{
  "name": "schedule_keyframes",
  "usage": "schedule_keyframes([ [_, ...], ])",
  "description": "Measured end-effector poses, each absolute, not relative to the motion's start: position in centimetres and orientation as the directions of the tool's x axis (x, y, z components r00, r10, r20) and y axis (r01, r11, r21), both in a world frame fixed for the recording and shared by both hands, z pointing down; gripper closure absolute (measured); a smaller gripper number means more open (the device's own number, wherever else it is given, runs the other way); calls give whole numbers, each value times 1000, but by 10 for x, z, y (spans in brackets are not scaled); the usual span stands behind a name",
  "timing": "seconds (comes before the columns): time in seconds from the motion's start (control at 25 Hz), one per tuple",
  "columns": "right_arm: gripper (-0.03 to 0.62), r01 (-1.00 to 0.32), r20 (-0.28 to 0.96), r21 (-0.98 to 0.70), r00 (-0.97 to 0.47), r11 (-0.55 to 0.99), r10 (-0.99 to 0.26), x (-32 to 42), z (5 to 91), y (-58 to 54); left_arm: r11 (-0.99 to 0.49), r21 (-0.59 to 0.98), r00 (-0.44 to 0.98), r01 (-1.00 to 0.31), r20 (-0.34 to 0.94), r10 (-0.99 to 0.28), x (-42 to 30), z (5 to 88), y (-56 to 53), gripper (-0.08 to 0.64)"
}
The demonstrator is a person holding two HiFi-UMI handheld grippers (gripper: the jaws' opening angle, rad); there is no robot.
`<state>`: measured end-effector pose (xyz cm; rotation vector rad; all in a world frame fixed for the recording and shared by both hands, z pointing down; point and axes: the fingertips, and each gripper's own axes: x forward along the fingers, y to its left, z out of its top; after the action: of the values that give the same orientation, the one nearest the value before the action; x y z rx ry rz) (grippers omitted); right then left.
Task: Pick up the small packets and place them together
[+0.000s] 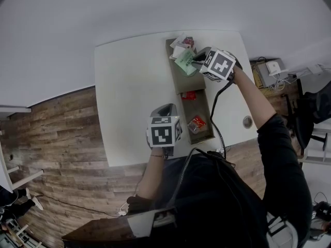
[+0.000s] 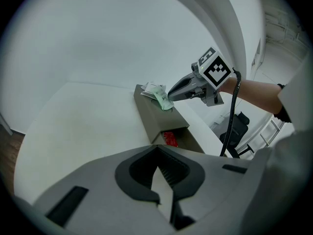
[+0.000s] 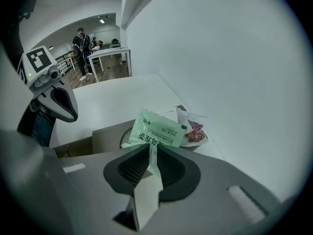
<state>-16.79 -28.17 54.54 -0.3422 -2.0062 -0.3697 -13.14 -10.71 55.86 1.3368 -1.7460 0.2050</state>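
Our right claw (image 3: 149, 153) pinches the lower edge of a green packet (image 3: 157, 131). The packet is pale mint with dark green print, flat and slightly crumpled. It stands tilted over the far end of the long tray (image 1: 181, 84). Just behind it, other packets (image 3: 195, 131), white and pink-printed, lie piled together. Two red packets (image 1: 190, 95) sit in the nearer compartments, apart from each other. Our left claw (image 2: 157, 166) hangs pressed together and empty above the white surface (image 1: 129, 97).
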Motion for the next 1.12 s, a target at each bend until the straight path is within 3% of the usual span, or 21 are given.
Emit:
schedule_keyframes([
  [0.56, 497, 466, 873, 82, -461, 881, 162, -118, 512, -231, 365, 362, 4, -858, 714, -700, -119, 549, -107, 563],
  [1.12, 459, 619, 920, -101, -241, 779, 310, -20, 560, -131, 327, 348, 8, -879, 696, -718, -96, 535, -102, 563],
])
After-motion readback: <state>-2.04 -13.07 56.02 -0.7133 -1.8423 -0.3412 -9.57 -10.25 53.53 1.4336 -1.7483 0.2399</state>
